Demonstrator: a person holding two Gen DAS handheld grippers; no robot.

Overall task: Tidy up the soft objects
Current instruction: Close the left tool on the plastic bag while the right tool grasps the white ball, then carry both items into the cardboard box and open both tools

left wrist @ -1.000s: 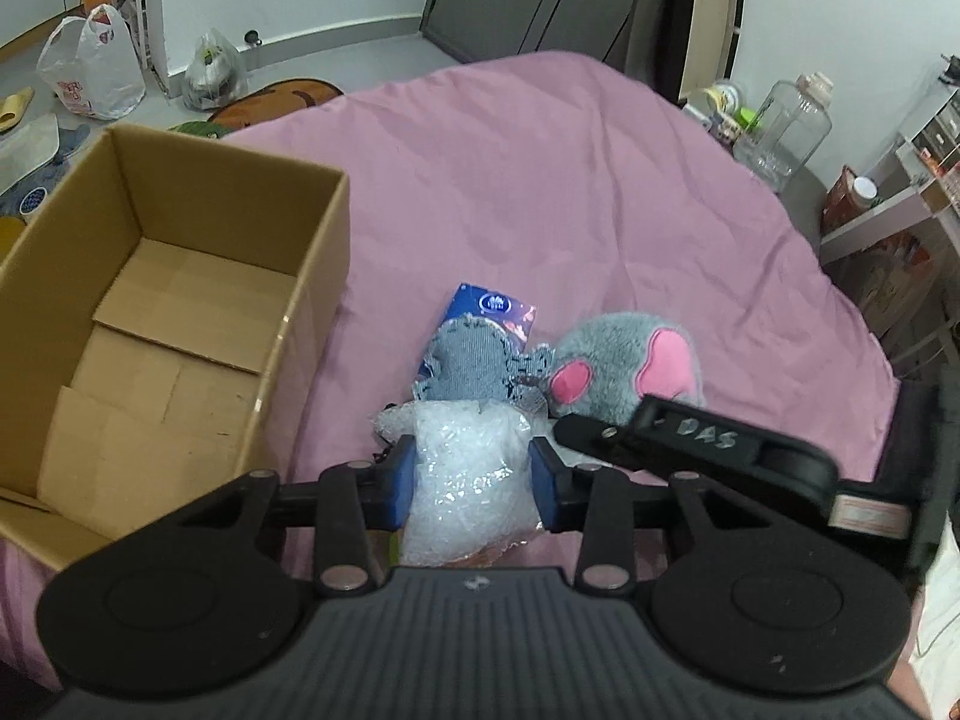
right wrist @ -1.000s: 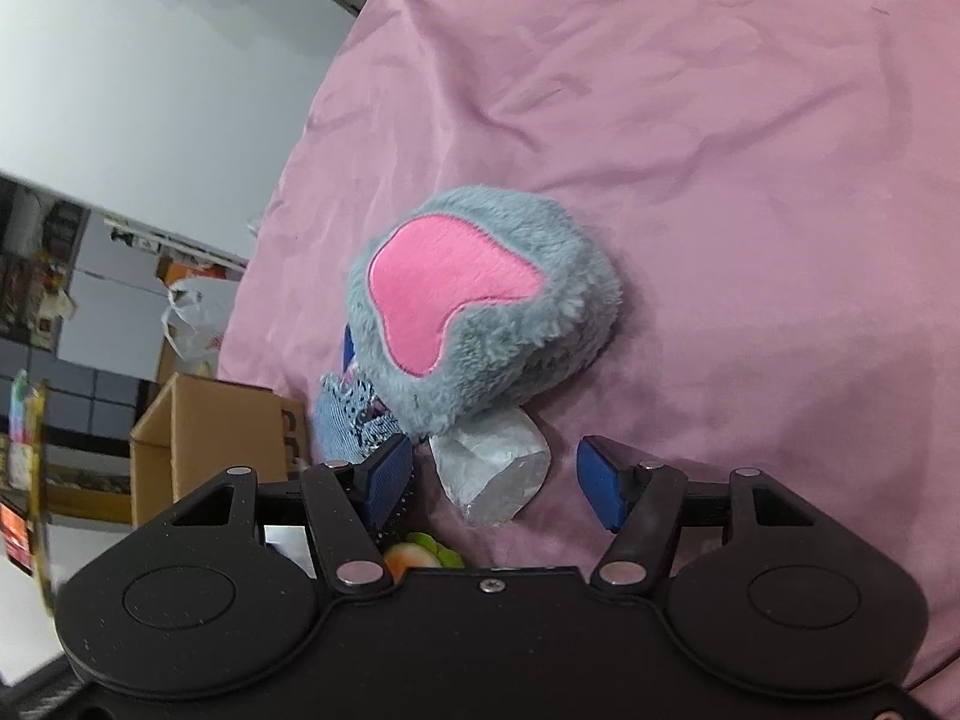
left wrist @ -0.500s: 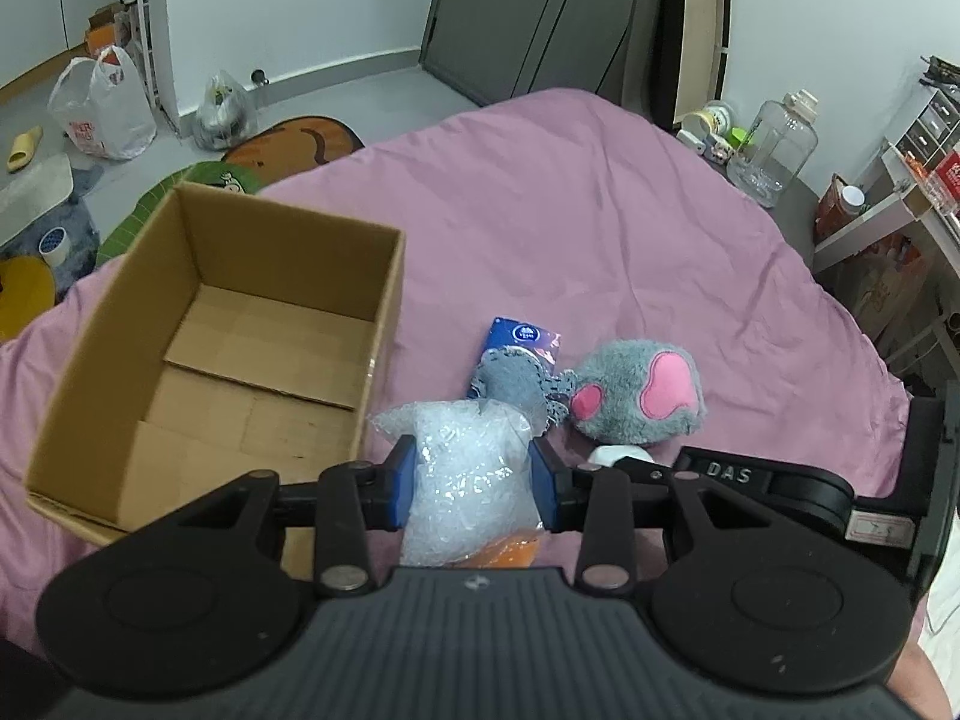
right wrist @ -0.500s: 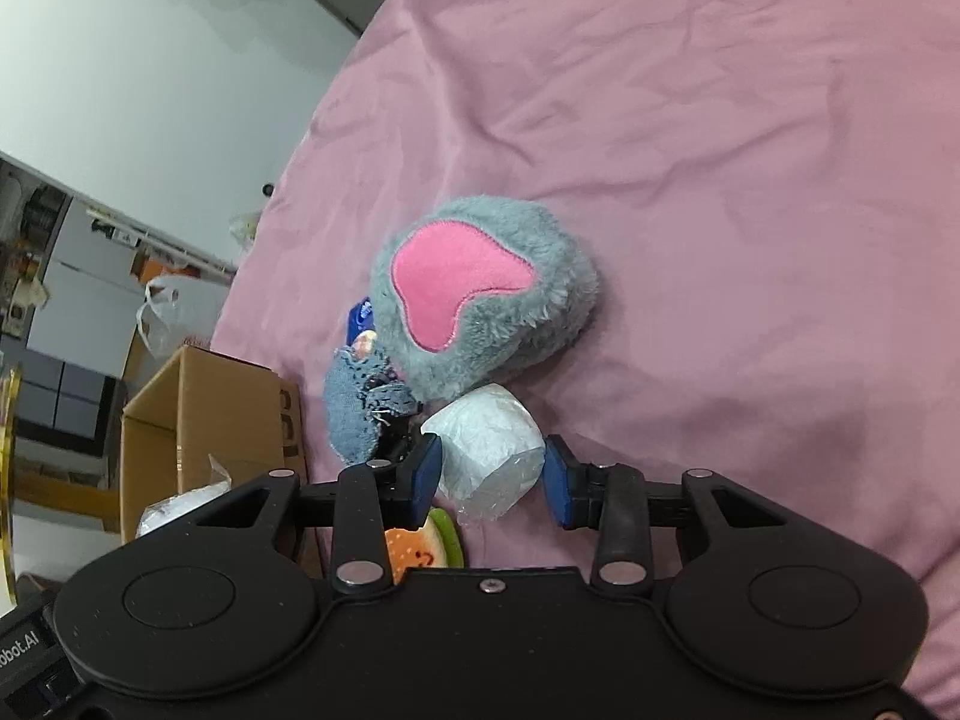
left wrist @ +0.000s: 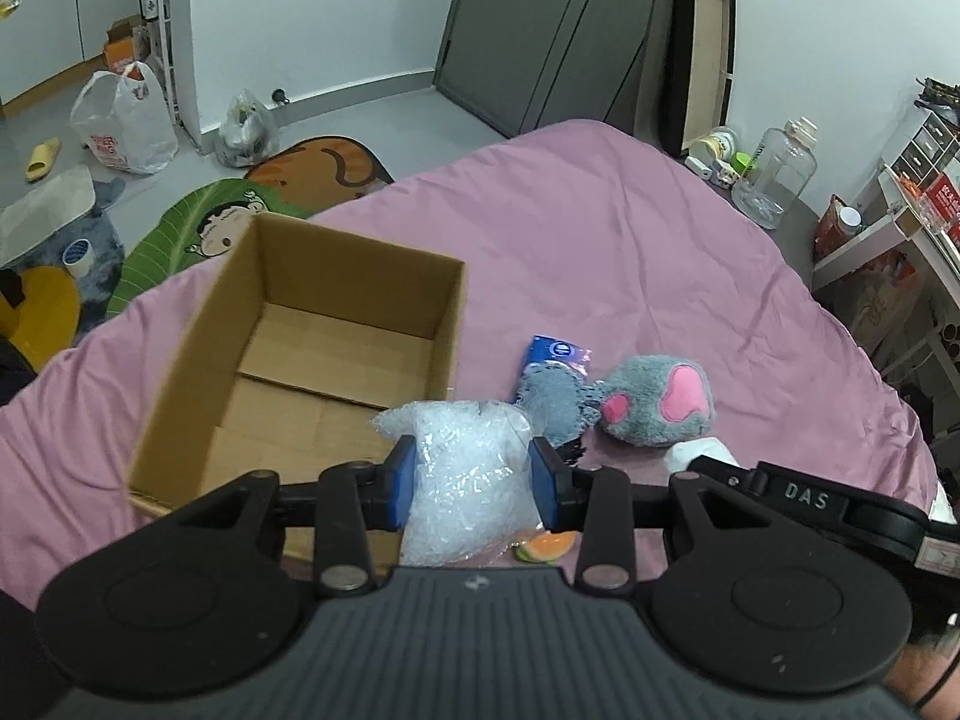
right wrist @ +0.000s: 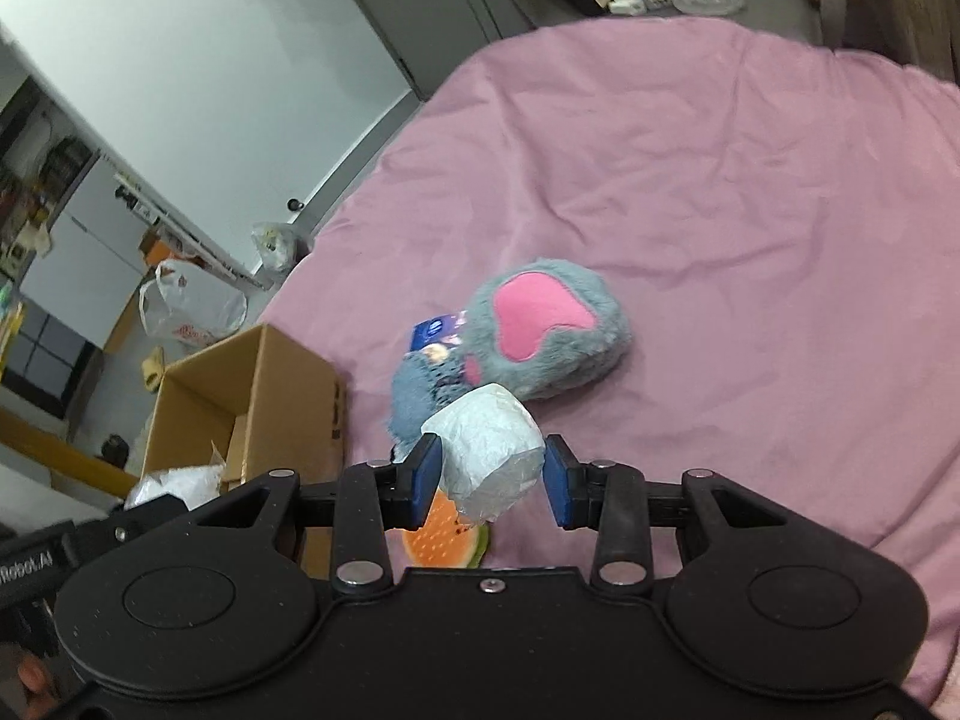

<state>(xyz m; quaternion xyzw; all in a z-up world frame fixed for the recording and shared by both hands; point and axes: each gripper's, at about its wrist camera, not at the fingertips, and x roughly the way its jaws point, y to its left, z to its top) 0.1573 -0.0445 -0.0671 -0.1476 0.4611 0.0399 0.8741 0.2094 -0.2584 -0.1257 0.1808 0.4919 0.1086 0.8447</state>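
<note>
The left tool [left wrist: 471, 483] grips a clear crinkly plastic bag [left wrist: 465, 480], blue pads pressed into both its sides. Just beyond and to its left an open cardboard box [left wrist: 336, 294] stands on the pink bedsheet [left wrist: 630, 252], flaps folded flat inside. To the right of the bag lie a grey-blue knitted piece [left wrist: 555, 399], a blue packet [left wrist: 555, 351] behind it, then a grey plush with pink patches [left wrist: 660, 399]. A melon-slice toy [left wrist: 546, 547] peeks out under the tool.

The right tool [right wrist: 489, 474] is clamped on a white paper roll [right wrist: 489, 456], held clear above the sheet; its jaws have just been closing onto the roll between them. Directly beyond sit the knitted piece and the plush, touching each other, with the packet wedged behind. The slice toy lies beneath the left pad. The box stands to the left, and the other tool with its bag shows at the lower left.

The right tool's arm reads "DAS" [left wrist: 807, 495]; the left one's edge reads "Robot.AI" [right wrist: 27, 564]. Print on the packet and on the floor's plastic bags is too small to read.
</note>
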